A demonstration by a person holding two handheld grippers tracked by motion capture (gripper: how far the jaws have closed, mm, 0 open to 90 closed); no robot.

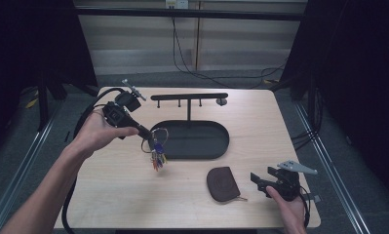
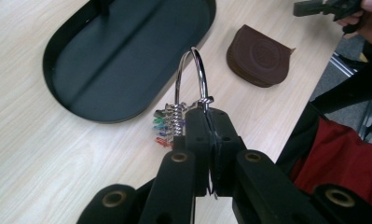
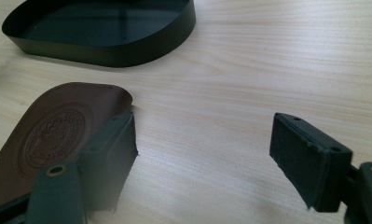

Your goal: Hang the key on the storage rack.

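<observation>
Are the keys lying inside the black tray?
No, the left hand-held gripper holds the key ring up in the air, beside the black tray.

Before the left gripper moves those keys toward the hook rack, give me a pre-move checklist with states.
1. Left gripper shut on key ring: ok.
2. Keys lifted off table: ok.
3. Hook rack upright at back of black tray, pegs bare: ok.
4. Right gripper open, out of the path: ok.
5. Brown pouch away from tray: ok.
6. Grip secure enough for hanging: cannot tell.
</observation>
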